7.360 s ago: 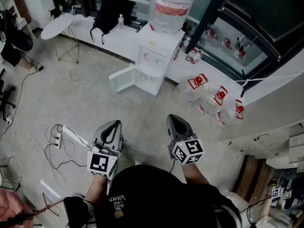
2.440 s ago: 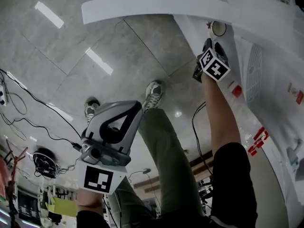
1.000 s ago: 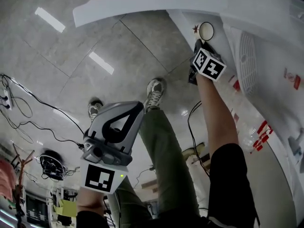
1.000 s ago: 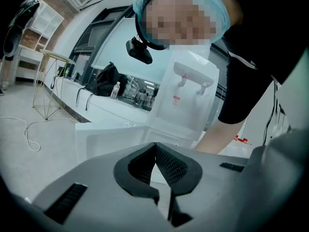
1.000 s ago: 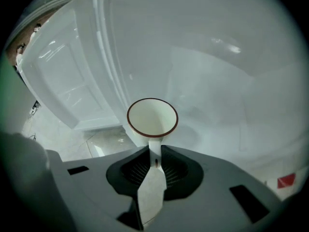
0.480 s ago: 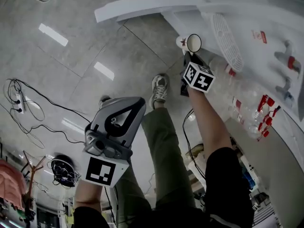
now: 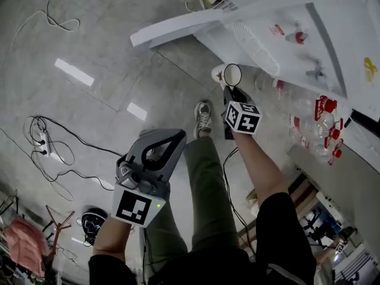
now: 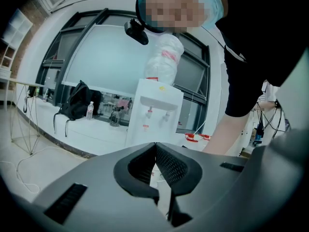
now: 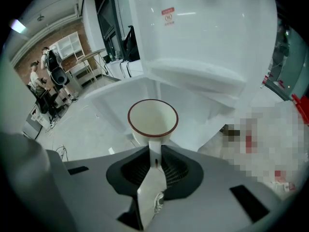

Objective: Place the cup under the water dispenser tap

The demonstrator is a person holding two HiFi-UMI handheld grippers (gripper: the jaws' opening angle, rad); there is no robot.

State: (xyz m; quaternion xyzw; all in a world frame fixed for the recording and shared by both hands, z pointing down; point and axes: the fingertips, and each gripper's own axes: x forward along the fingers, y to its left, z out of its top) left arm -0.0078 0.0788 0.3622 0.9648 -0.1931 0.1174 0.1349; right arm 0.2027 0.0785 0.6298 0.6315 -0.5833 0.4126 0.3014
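Observation:
A white cup with a dark red rim (image 9: 153, 117) sticks out in front of my right gripper (image 9: 154, 151), which is shut on the cup's handle. In the head view the cup (image 7: 228, 75) hangs beside the white water dispenser (image 7: 279, 34), lower than its two taps (image 7: 295, 37). The right gripper (image 7: 230, 91) points steeply down. My left gripper (image 7: 172, 136) is shut and holds nothing; it floats above the person's left leg. In the left gripper view its jaws (image 8: 155, 146) meet at the tip and face the dispenser (image 8: 154, 105) with a bottle on top.
The dispenser's lower cabinet door (image 7: 178, 25) stands open over the floor. Several water jugs with red caps (image 7: 323, 123) lie to the right. Cables and a power strip (image 7: 41, 141) trail on the floor at the left. The person's shoe (image 7: 203, 114) is below the cup.
Both grippers have risen. The cup has come up along the dispenser's front, and the taps have come into the head view.

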